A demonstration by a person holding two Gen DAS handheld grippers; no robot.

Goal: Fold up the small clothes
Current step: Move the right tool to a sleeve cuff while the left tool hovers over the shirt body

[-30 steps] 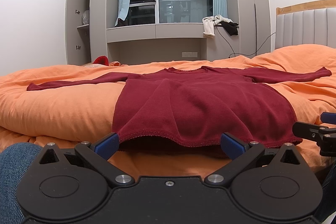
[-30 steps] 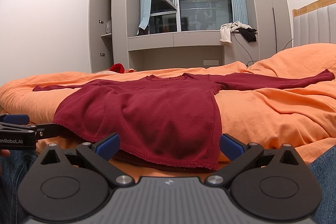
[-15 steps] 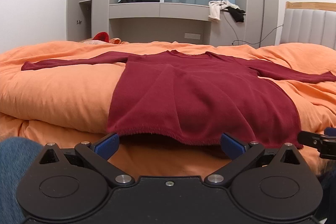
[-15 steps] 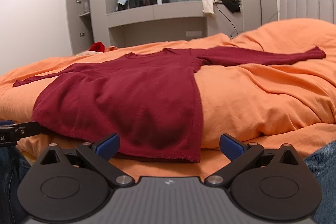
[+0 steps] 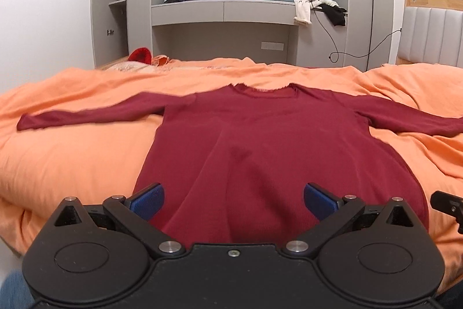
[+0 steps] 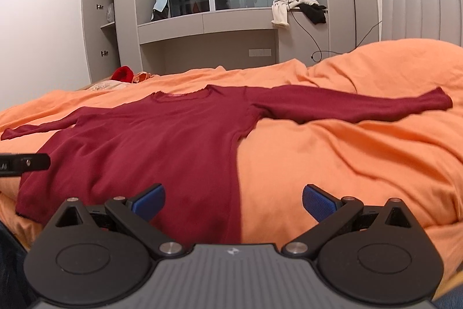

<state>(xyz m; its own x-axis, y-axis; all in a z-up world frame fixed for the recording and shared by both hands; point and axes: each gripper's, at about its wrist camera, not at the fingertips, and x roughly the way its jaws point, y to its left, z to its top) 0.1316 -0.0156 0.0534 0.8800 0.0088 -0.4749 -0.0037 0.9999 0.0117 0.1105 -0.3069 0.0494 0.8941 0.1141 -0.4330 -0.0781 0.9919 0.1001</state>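
- Dark red knit, a long-sleeved top (image 5: 277, 141), is laid flat on the orange duvet (image 5: 72, 158), hem at the near edge of the bed, collar toward the far edge, both sleeves stretched out sideways.
- In the left wrist view the whole left sleeve is seen, ending near the left edge of the bed, while the right sleeve is cut off by the frame.
- In the right wrist view the right sleeve is shown to its cuff, and the left sleeve's end is only just kept inside the frame.
- The hem is hidden behind the gripper body in the left view; its left corner is seen only in the right view.
- A red item (image 6: 123, 73) at the far edge of the bed is too small to be identified.
- The left gripper (image 5: 233, 197) is held with its jaws spread wide above the lower part of the top; nothing is gripped.
- The right gripper (image 6: 233, 197) is likewise spread wide and empty, placed over the top's right side edge; whether its fingers (image 6: 149, 200) touch the cloth cannot be told.
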